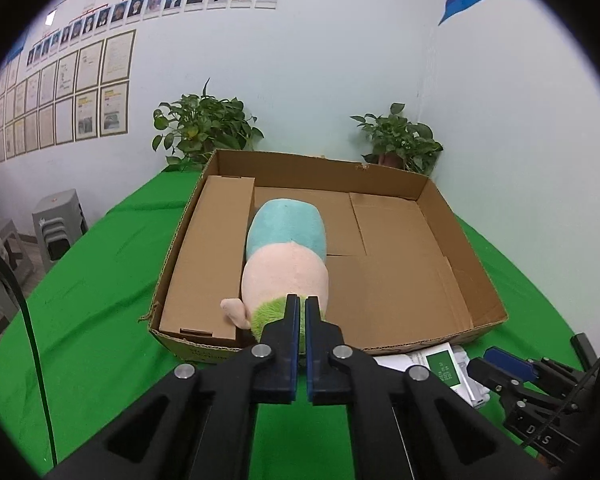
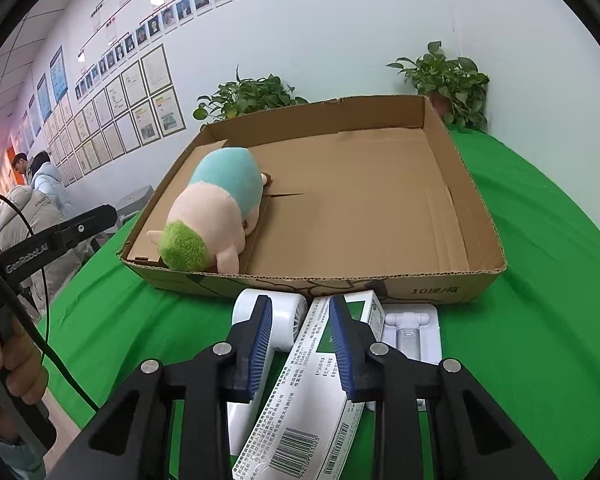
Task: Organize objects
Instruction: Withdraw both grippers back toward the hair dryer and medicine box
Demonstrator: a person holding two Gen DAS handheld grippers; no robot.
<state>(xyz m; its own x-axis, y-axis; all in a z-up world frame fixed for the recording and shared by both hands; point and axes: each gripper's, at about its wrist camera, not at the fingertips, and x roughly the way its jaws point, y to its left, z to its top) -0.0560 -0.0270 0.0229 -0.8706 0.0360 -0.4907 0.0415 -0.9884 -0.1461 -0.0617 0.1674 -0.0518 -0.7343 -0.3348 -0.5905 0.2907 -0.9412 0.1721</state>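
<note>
Plush doll (image 2: 216,208) lengthwise in box (image 2: 476,216), green-haired head nearest; left fingers (image 1: 290,316) shut, right fingers (image 2: 342,336) gripping carton (image 2: 320,380).

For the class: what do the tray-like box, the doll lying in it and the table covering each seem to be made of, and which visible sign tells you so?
Box: corrugated cardboard, matte brown; fluting shows along the cut rim.
Doll: plush fabric, soft and matte, probably stuffed; fuzzy green hair and a rounded shape.
Table covering: looks like woven cloth, matte bright green; it lies with slight ripples and no gloss.
</note>
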